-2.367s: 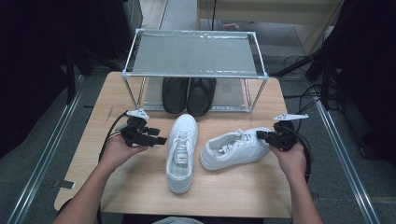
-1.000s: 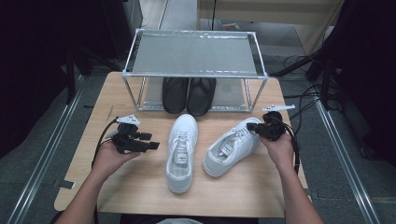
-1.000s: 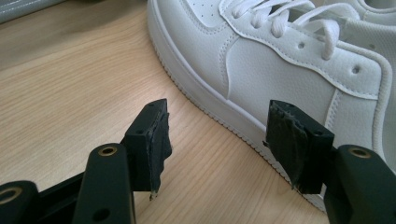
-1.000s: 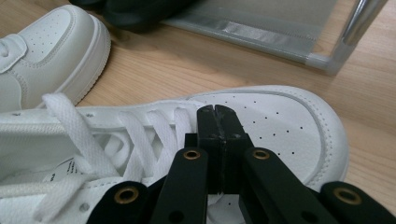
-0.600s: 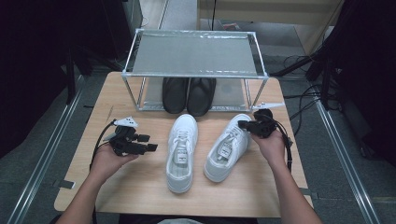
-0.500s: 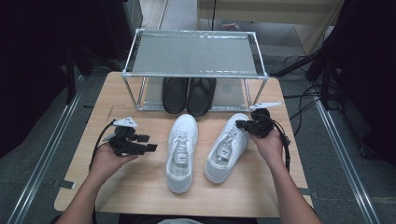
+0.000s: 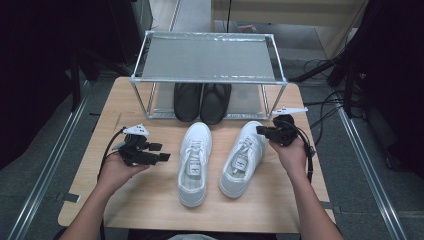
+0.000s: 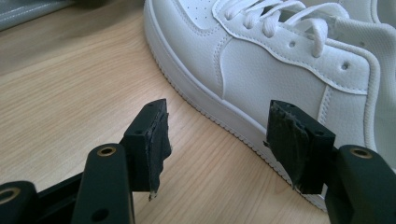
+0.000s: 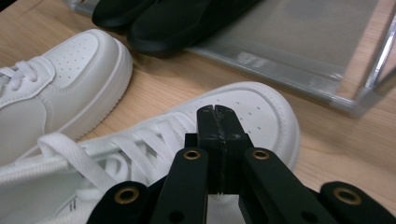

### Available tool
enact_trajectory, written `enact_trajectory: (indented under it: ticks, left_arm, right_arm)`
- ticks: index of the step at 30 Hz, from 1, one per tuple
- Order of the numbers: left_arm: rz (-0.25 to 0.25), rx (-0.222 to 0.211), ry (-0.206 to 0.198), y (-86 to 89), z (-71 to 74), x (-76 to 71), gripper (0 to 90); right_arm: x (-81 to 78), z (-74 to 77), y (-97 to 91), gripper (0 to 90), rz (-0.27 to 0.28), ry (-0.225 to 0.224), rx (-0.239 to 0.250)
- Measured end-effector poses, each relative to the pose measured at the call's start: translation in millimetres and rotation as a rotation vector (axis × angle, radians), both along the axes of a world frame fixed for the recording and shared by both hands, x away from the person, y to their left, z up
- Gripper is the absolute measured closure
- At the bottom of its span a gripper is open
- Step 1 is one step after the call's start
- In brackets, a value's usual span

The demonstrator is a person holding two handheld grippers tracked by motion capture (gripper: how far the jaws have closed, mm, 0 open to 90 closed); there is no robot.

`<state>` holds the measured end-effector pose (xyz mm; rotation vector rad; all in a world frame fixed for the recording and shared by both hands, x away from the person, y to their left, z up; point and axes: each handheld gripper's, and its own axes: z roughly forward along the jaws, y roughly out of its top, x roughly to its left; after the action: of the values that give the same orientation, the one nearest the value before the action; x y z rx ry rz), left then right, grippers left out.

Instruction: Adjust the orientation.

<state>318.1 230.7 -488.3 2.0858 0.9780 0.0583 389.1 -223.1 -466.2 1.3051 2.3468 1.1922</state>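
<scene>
The left gripper (image 7: 162,157) is held low over the wooden table (image 7: 150,210) on its left side, with its jaws pointing toward the left white sneaker (image 7: 194,155). In the left gripper view (image 8: 219,140) the jaws stand wide apart with nothing between them but bare tabletop; the sneaker's sole (image 8: 219,116) lies just beyond the pads, close to the right-hand one, and whether that pad touches it cannot be told.

The left white sneaker lies flat near the middle of the table, toe toward the rack and heel toward the person. Just beside it, to its right, the right white sneaker (image 7: 243,156) lies at a slight slant, its toe leaning to the right and close to the rack's front edge, its heel nearer its mate. The two are near each other but apart.

Behind them stands a metal shoe rack (image 7: 210,80) with a grey mesh top shelf. A pair of black shoes (image 7: 202,101) sits side by side on its lower shelf, toes toward the white pair.

The right gripper (image 7: 260,130) is at the toe end of the right sneaker, held from the right. In the right gripper view (image 9: 216,112) its jaws are pressed together, gripping nothing, and hang above the sneaker's laces (image 9: 140,149) and perforated toe (image 9: 252,107). Whether the tips rest on the shoe cannot be told.
</scene>
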Motion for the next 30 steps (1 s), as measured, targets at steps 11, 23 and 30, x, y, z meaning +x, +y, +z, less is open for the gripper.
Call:
enact_trajectory:
  ticks: [11,23,30]
  left_arm:
    - [-0.033,-0.023,0.002,-11.9,2.2,16.2,39.6]
    - [0.002,-0.031,0.004,-16.4,0.7,31.5,39.6]
    - [0.006,-0.034,0.002,-14.1,0.5,30.4,39.6]
  right_arm:
    - [-13.0,-7.6,-23.2,90.0,-0.05,0.046,-0.002]
    - [-27.5,-20.9,-21.8,89.9,-0.044,0.1,-0.019]
    - [-25.3,-23.2,-16.1,89.9,-0.027,0.107,-0.033]
